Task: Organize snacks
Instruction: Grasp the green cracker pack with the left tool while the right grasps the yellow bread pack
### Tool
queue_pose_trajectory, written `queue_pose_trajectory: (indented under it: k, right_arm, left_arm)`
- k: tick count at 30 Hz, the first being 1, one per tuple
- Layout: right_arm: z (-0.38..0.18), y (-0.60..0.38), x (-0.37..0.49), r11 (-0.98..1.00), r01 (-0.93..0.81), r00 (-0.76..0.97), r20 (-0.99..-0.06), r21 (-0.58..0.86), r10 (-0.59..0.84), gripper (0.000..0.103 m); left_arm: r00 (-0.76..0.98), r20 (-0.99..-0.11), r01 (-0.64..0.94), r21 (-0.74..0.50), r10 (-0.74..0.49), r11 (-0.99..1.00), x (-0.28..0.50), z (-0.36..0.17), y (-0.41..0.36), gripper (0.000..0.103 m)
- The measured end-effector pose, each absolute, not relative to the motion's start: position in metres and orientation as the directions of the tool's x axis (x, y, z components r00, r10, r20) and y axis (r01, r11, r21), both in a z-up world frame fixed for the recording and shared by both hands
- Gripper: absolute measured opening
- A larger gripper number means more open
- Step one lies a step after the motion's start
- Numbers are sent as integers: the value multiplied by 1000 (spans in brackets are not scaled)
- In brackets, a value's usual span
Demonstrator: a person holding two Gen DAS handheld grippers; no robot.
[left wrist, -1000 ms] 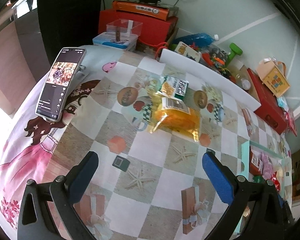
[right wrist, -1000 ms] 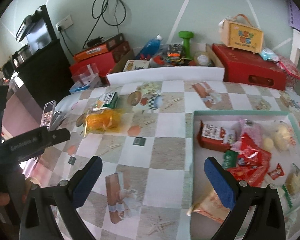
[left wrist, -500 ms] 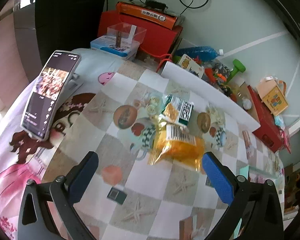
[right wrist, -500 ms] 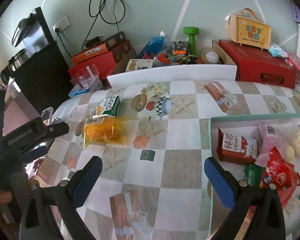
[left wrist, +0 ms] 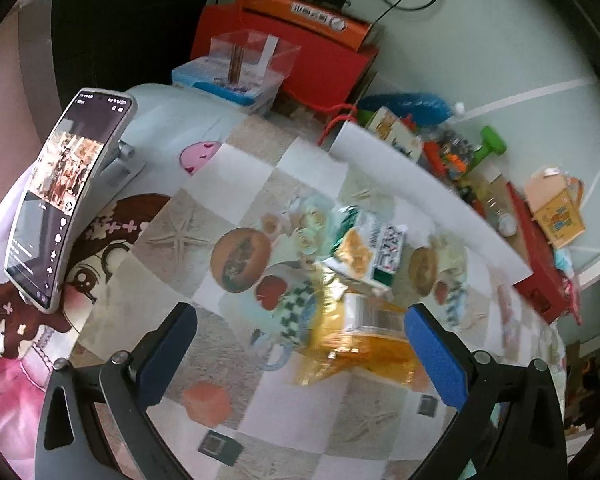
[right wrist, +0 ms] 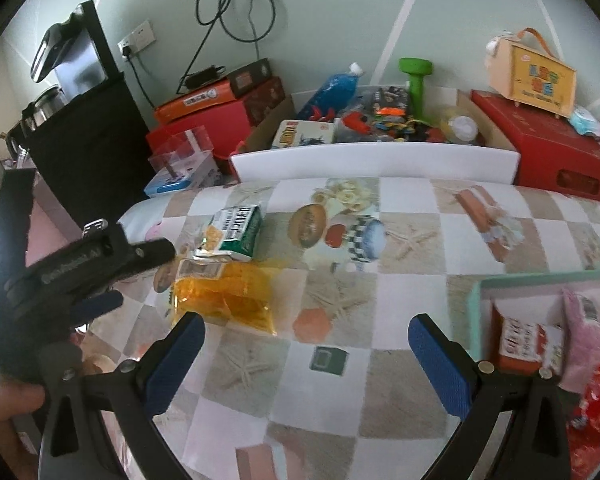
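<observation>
An orange see-through snack bag (left wrist: pixel 360 344) (right wrist: pixel 224 292) lies on the patterned tablecloth. Just beyond it rests a green-and-white snack packet (left wrist: pixel 370 250) (right wrist: pixel 232 232). My left gripper (left wrist: pixel 300 356) is open, its right fingertip close beside the orange bag, nothing held. It also shows from outside in the right wrist view, where the left gripper (right wrist: pixel 100 280) hangs just left of the orange bag. My right gripper (right wrist: pixel 306 360) is open and empty above the cloth, right of the bag. A teal-rimmed tray (right wrist: pixel 476 292) at the right holds a red-and-white box (right wrist: pixel 528 344) and several wrapped snacks.
A phone on a stand (left wrist: pixel 60 196) is at the table's left. A white board (right wrist: pixel 374 162) lines the far edge, with red boxes (right wrist: pixel 540 148), a green dumbbell (right wrist: pixel 416 80) and clutter behind. A clear plastic box (left wrist: pixel 244 64) sits at the far left corner. A hand (right wrist: pixel 8 396) holds the left gripper.
The left gripper has moved forward toward the orange bag, which now lies close between its fingertips. The right gripper has swung left, so the tray slid toward the right edge of its view.
</observation>
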State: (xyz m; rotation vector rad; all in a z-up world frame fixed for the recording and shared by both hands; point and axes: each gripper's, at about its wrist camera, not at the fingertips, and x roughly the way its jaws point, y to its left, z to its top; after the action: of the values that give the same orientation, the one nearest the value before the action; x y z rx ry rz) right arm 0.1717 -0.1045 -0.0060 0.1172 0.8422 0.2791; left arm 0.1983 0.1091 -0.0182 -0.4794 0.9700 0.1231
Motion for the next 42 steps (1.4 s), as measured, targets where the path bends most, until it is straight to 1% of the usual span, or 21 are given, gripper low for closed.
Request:
queue_pose_trajectory:
  k: [4,14,22,26,37,40,42]
  right_arm:
    - [-13,-85,180,948,-230,626,-711,222,319,103]
    - [-23,-45,196,930,-296,632,-684,220,363,103]
    - [-39,-35,212,936,-283,629,-697,210,346,103]
    - [-43,-35,214,933,-291,619,-701,214,354,103]
    - [-52,-29,213,930,-303,605,-712,208,356,103]
    - [-54,-33,214,932,-286,607,-711,222,355,103]
    - [-53,-40,215,943,-250,624,-708,219,330,103]
  left_arm:
    - [556,-827,-319,-306,-84,897,201,-19,117,103]
    - [554,-832,-290,-169,22,942,212,-18,130,103]
    - [566,-824,-249,-127,37,960,224,-29,125,103]
    - [570,-819,-257,-99,69,961,228,-35,121,103]
    - [578,-812,-266,-94,81,959,226,-35,123,103]
    - [577,-813,-271,-96,81,958,225,-34,124,103]
    - [579,-811,-276,-102,81,956,225,-34,126,103]
